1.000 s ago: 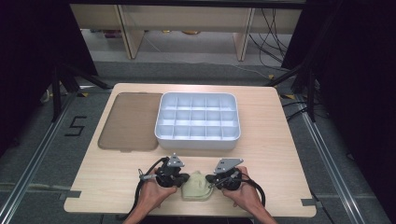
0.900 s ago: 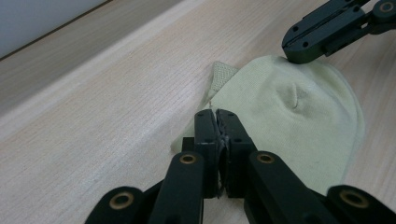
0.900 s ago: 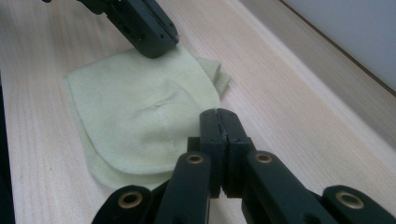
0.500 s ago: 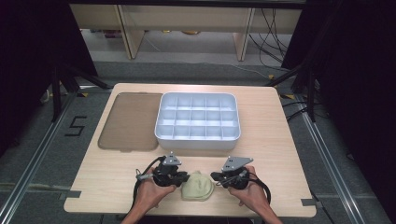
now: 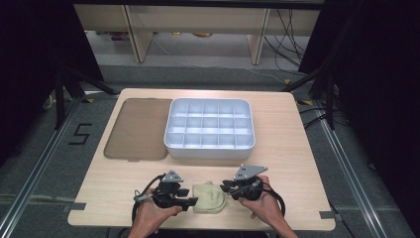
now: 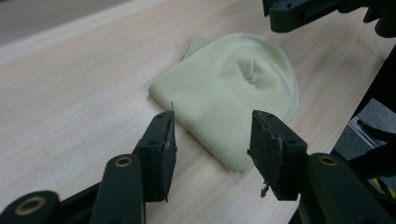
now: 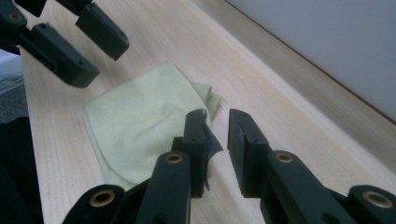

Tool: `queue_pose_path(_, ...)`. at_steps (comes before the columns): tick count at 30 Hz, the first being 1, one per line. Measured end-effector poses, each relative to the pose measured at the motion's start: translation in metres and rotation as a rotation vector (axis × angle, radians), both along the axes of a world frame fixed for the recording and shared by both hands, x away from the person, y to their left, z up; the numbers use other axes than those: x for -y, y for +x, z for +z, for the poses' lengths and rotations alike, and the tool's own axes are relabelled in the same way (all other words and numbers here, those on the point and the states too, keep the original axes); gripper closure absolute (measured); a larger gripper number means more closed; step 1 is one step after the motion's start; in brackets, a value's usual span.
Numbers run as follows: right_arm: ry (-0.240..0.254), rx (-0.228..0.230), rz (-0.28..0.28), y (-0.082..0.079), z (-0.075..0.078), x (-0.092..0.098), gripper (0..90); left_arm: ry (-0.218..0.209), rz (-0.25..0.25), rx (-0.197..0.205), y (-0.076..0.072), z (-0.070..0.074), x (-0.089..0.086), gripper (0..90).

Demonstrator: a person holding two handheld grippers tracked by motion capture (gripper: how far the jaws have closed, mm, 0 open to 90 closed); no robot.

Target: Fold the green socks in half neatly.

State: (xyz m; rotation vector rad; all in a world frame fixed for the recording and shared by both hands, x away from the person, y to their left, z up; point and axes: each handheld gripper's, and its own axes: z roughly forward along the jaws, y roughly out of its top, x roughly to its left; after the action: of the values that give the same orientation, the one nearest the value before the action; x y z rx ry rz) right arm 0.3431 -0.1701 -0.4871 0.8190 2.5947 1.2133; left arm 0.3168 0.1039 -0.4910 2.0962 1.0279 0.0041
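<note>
on pale wood table (image 5: 297,148), soft folded yellow-green cloth (image 5: 210,197); l gripper (image 6: 212,140) & r gripper (image 7: 217,135) jaws just opened, off it.

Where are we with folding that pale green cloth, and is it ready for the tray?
The cloth lies folded flat near the table's front edge. The left gripper and right gripper have just been opening, with nothing between their jaws, so it looks released. The white compartment tray holds nothing yet. Probably left: moving the cloth there, if that is intended.
</note>
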Motion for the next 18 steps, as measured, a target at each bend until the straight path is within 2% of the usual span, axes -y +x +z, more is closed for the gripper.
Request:
queue_pose_path(4, 0.005, 0.003, -0.003, 0.001, 0.000, -0.002, 74.7, 0.019, 0.005, -0.017, -0.003, -0.002, 0.000, 48.4)
queue_pose_path(8, 0.011, 0.003, -0.006, 0.002, -0.001, -0.004, 73.3, 0.011, 0.016, -0.025, -0.004, -0.006, 0.001, 47.8)
queue_pose_path(9, 0.008, -0.002, -0.008, 0.002, 0.000, -0.005, 72.9, 0.030, -0.001, -0.032, -0.003, -0.006, -0.001, 47.3)
queue_pose_path(14, 0.005, -0.005, -0.001, 0.002, -0.003, -0.011, 71.1, 0.022, 0.007, -0.037, -0.004, -0.010, 0.003, 45.9)
queue_pose_path(15, 0.007, 0.002, -0.001, 0.003, -0.003, -0.012, 70.7, 0.036, -0.007, -0.039, -0.003, -0.009, 0.003, 45.3)
queue_pose_path(17, 0.001, 0.005, 0.009, 0.003, -0.003, -0.015, 69.6, 0.012, 0.016, -0.042, -0.002, -0.009, 0.007, 43.8)
queue_pose_path(18, 0.009, -0.010, -0.007, 0.001, -0.003, -0.016, 69.4, 0.017, 0.013, -0.042, -0.001, -0.009, 0.007, 43.2)
